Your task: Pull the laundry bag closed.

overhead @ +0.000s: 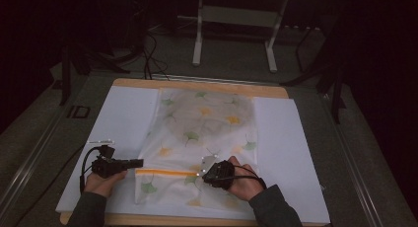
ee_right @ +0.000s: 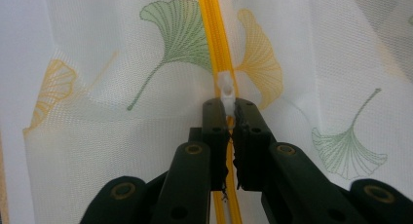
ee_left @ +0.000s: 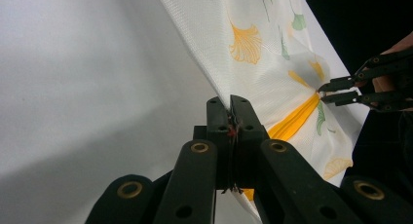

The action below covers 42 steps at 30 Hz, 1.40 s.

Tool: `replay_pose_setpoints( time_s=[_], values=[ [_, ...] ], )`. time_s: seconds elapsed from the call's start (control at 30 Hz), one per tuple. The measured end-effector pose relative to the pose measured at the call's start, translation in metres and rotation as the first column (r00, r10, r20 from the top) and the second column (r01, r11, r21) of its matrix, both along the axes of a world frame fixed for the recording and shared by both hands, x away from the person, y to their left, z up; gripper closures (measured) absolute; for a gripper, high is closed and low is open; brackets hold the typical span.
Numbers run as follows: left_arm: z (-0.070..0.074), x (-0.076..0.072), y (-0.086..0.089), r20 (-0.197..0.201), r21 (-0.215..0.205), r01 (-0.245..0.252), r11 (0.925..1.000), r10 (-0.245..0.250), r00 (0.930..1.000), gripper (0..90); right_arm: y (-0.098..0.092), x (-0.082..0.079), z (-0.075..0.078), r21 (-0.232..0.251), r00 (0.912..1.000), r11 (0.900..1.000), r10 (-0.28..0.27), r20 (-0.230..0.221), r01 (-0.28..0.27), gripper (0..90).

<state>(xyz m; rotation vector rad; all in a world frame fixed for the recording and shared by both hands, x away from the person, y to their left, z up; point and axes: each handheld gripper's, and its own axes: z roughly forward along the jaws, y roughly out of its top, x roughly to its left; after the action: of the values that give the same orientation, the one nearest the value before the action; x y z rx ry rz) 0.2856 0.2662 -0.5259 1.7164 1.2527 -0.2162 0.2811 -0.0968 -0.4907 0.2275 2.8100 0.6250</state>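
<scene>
Together, both grippers clamp shut: the left gripper [ee_left: 230, 103] pinches the edge of the white mesh ginkgo-print bag [ee_left: 258, 63]; the right gripper [ee_right: 227, 107] grips the white zipper pull [ee_right: 225, 90] on its yellow zipper [ee_right: 214, 34].

Both forearms wear dark grey long sleeves [overhead: 268, 207] reaching to the wrists. Each hand grips matte black plastic tongs: the left tongs [overhead: 139, 162] and the right tongs [overhead: 204, 172]. Their chunky linked arms pivot on brass-ringed rivets [ee_left: 199, 147], and a thin black cable [overhead: 85, 165] loops off the left set.
</scene>
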Motion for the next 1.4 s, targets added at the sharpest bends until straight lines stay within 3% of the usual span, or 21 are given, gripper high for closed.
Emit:
replay_pose_setpoints(
  time_s=[1.4],
  values=[
    [0.000, 0.000, 0.002, 0.002, -0.003, -0.003, 1.0000, 0.003, 1.0000, 88.9, -0.030, -0.003, 0.005, 0.003, 0.9986, 0.999, -0.050, 0.014, 0.050, 84.7]
  ],
)
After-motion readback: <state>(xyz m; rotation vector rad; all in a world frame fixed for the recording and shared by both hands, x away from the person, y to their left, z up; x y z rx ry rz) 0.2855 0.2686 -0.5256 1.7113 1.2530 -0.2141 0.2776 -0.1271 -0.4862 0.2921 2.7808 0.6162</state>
